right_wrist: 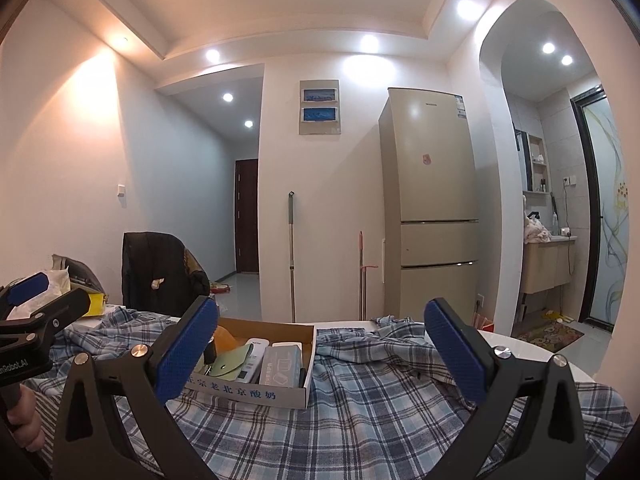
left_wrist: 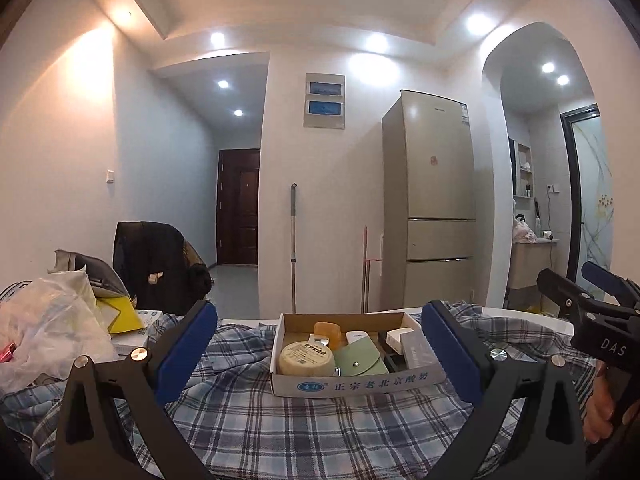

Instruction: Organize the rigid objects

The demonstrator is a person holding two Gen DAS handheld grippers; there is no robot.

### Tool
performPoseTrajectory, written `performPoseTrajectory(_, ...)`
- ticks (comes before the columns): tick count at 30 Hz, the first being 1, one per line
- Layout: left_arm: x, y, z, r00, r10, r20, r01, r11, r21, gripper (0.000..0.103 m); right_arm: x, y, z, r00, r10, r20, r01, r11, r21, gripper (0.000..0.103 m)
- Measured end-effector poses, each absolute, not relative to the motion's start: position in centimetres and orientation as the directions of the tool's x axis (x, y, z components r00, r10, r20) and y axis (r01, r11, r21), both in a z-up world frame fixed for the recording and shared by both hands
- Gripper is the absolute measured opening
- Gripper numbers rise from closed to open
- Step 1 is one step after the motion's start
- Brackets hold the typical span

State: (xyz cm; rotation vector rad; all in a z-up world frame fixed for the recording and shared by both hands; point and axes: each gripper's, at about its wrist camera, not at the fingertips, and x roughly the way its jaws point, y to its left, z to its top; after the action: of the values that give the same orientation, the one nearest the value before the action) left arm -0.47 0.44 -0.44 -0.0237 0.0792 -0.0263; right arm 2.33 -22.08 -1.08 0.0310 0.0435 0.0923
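On the left we see a heap of crinkled white plastic bags (left_wrist: 48, 320) with a yellow card box (left_wrist: 122, 314) tucked behind it, clear of the task's things. Next comes our left gripper (left_wrist: 318, 354), its blue-padded fingers spread wide with nothing between them, held low and level just short of the shallow brown cardboard tray with blue printed lettering (left_wrist: 352, 385).

The tray sits on the blue-and-white plaid cloth (left_wrist: 280, 432) and already holds a round cream-coloured tin (left_wrist: 306, 357), an amber translucent block (left_wrist: 328, 332), a pale green snap-flap pouch (left_wrist: 358, 362), a small white box (left_wrist: 398, 338) and a grey clear-wrapped packet (right_wrist: 280, 366).

We see no loose rigid item on the cloth, so this fits either a tray just filled or one about to be sorted; we cannot settle which, and so we name no move.

To the right, our right gripper (right_wrist: 320, 354) also stands fully apart and empty, level beside the tray's right wall, a hand (left_wrist: 600, 404) on its handle.
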Motion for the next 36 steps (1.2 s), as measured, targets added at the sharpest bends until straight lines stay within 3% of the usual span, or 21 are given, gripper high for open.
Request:
performPoseTrajectory(12, -0.35, 0.35, -0.51, 0.996, -0.002, -0.088, -0.001, 1.0, -0.03, 0.103, 3.37, -22.54, -1.27, 0.993, 0.058, -0.1, -0.052, 0.997, 0.055, 0.103)
performPoseTrajectory(36, -0.53, 0.24, -0.75, 0.998, -0.007, -0.07, 0.006, 1.0, -0.021, 0.103, 2.99, -22.6, -1.13, 0.995, 0.051, -0.087, -0.047, 0.998, 0.045, 0.103)
